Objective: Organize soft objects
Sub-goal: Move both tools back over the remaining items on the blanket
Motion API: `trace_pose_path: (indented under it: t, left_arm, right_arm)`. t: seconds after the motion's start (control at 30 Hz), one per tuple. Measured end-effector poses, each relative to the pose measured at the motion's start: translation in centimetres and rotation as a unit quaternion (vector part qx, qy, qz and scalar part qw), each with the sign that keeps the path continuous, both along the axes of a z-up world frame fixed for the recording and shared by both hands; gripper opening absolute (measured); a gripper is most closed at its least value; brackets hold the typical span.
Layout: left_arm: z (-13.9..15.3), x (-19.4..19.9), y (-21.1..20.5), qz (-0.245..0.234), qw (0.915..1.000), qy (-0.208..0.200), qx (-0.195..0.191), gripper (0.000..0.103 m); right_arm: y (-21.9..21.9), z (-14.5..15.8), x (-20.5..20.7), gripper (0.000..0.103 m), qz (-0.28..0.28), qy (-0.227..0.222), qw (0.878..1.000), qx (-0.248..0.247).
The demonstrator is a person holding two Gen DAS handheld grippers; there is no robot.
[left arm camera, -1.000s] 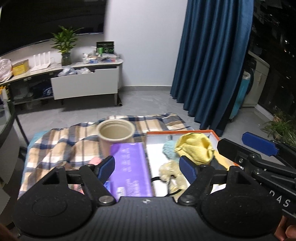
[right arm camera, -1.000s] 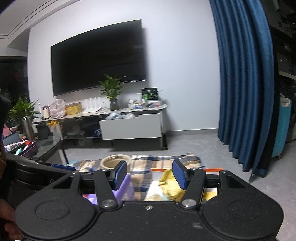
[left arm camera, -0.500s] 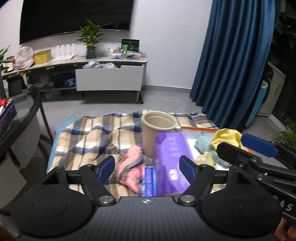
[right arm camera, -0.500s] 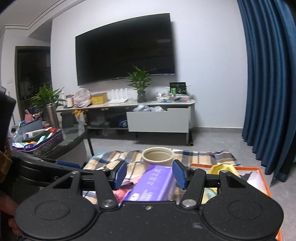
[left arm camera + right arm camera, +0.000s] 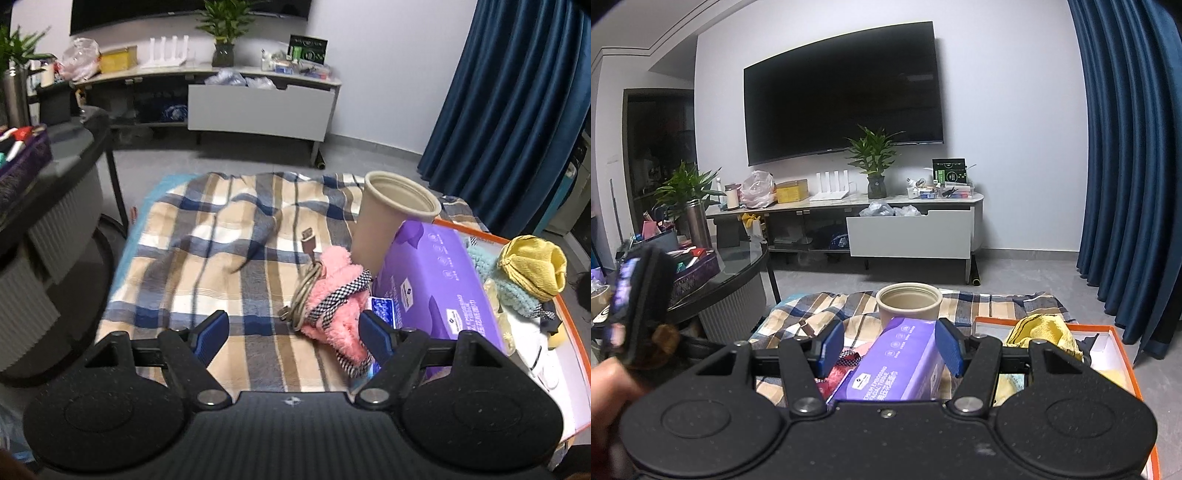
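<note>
A pink fluffy item with checked trim (image 5: 338, 291) lies on the plaid blanket (image 5: 207, 251), a coiled cable (image 5: 304, 291) against its left side. My left gripper (image 5: 293, 334) hovers open just in front of it, its right finger near the pink fluff. A purple tissue pack (image 5: 432, 280) leans on the orange-rimmed tray (image 5: 569, 321), which holds a yellow cloth (image 5: 532, 266) and a teal knit piece (image 5: 509, 291). My right gripper (image 5: 890, 345) is open above the near end of the purple pack (image 5: 901, 362), not touching it.
A beige cup (image 5: 391, 218) stands behind the pink item and the pack. A round glass table (image 5: 738, 266) with clutter is close on the left. A hand holding the blurred left gripper (image 5: 639, 302) shows at the left edge of the right wrist view.
My left gripper has swung left and down from the tray and pack to the pink item. The right gripper has left the left wrist view. The right view shifted left, then held still.
</note>
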State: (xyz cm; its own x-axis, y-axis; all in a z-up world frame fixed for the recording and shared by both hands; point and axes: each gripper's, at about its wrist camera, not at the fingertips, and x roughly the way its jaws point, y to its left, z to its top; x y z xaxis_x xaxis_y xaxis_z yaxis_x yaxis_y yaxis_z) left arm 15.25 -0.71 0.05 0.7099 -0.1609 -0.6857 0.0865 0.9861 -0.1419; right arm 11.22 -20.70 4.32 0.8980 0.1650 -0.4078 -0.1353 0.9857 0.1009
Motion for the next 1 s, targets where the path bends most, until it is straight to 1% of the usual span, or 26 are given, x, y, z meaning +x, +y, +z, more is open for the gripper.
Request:
trace_pose_path:
  t: [0.1,0.2,0.27,0.33,0.43,0.5,0.6,0.7,0.77,0.83,0.93,1.0]
  left_arm:
    - [-0.7,1.3,-0.5,-0.002,1.0,0.004,-0.005,0.08]
    - [-1.4,2.2,-0.8,-0.004,0.9998,0.006,-0.02,0.08]
    - [-1.7,2.6,-1.0,-0.002,0.9998,0.004,-0.019,0.08]
    - [-1.8,2.5,-0.9,0.004,0.9997,-0.005,-0.022,0.081]
    - [-1.5,2.3,0.0,0.029,0.9989,-0.027,-0.025,0.082]
    - [-1.5,2.7,0.6,0.032,0.9986,-0.026,-0.035,0.082]
    - [-1.8,3.7,0.8,0.038,0.9986,-0.017,-0.034,0.082]
    - [-2.3,4.8,1.0,0.048,0.9985,-0.015,-0.019,0.082]
    - [-2.5,5.5,1.4,0.054,0.9984,-0.009,-0.017,0.081]
    - [-2.7,5.8,1.5,0.038,0.9991,-0.001,-0.02,0.081]
    - [-3.0,5.9,0.9,0.009,0.9999,0.001,-0.015,0.082]
    - [-3.3,6.1,0.7,0.0,0.9998,0.001,-0.018,0.082]
  right_arm:
    - [-0.1,-0.3,0.2,0.067,0.001,0.005,1.0,0.001]
    - [-0.2,-0.8,0.3,0.067,0.002,0.01,1.0,0.0]
    - [-0.3,-1.1,0.4,0.067,0.003,0.011,1.0,-0.002]
    - [-0.4,-1.3,0.5,0.067,0.005,0.009,1.0,-0.001]
    - [-0.6,-1.7,0.9,0.067,0.006,0.012,1.0,0.004]
    - [-0.5,-1.8,1.0,0.067,0.007,0.013,1.0,0.008]
    - [-0.3,-2.0,1.2,0.067,0.012,0.016,1.0,0.008]
    - [-0.5,-2.1,1.3,0.067,0.012,0.017,1.0,0.007]
    - [-0.6,-2.2,1.4,0.067,0.009,0.018,1.0,0.008]
    - [-0.8,-2.3,1.6,0.067,0.007,0.02,1.0,0.009]
    - [-0.8,-2.4,1.8,0.067,0.005,0.021,1.0,0.012]
    - [-0.7,-2.5,1.8,0.067,0.007,0.022,1.0,0.012]
